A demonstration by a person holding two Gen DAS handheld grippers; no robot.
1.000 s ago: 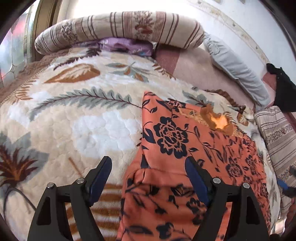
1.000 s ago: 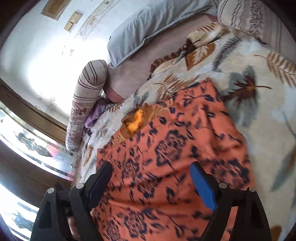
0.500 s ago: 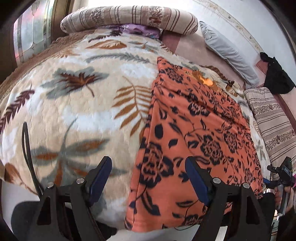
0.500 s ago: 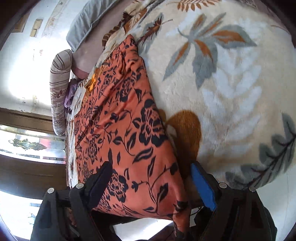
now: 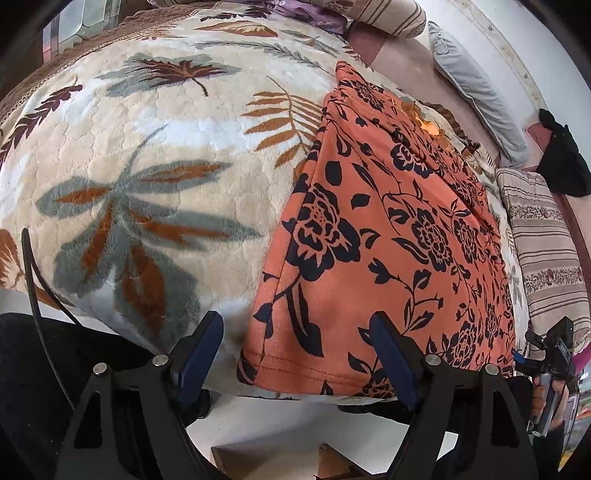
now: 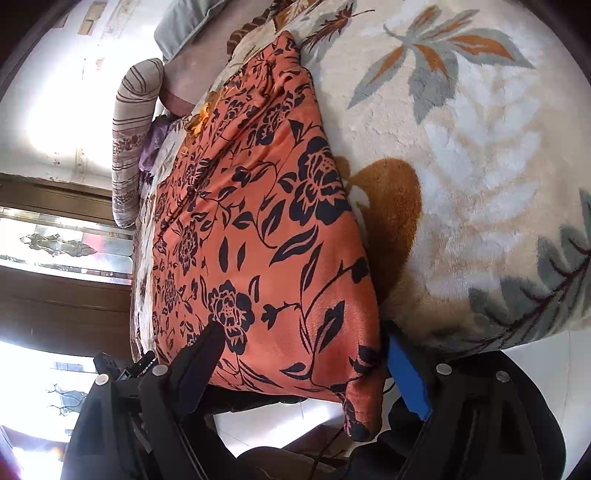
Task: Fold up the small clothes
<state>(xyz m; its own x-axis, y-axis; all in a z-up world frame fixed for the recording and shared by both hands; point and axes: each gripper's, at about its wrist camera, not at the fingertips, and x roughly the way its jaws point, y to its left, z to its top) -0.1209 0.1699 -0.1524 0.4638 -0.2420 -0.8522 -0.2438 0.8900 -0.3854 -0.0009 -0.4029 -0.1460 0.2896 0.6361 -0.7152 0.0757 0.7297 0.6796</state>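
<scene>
An orange garment with a black flower print [image 5: 388,229] lies spread flat on a leaf-patterned fleece blanket [image 5: 147,166] on a bed, its near hem at the bed's edge. My left gripper [image 5: 295,325] stands open over the hem's left corner, and its pads do not touch the cloth. In the right wrist view the garment [image 6: 258,221] ends in a corner that droops over the bed's edge. My right gripper [image 6: 303,332] is open around that corner, the cloth loose between its fingers. The right gripper [image 5: 546,358] also shows at the hem's far right, in a hand.
Striped bolsters [image 5: 543,236] [image 6: 133,136] and a grey pillow [image 5: 476,88] line the bed's far sides. A black item [image 5: 561,162] and a purple cloth [image 5: 306,14] lie near them. Below the bed's edge are pale floor [image 5: 280,424], dark trousers [image 5: 40,369] and a black cable [image 5: 33,280].
Both grippers have drawn back from above the middle of the garment to its near hem at the bed's edge and tilted further down. The garment lies as before; both grippers stay open.
</scene>
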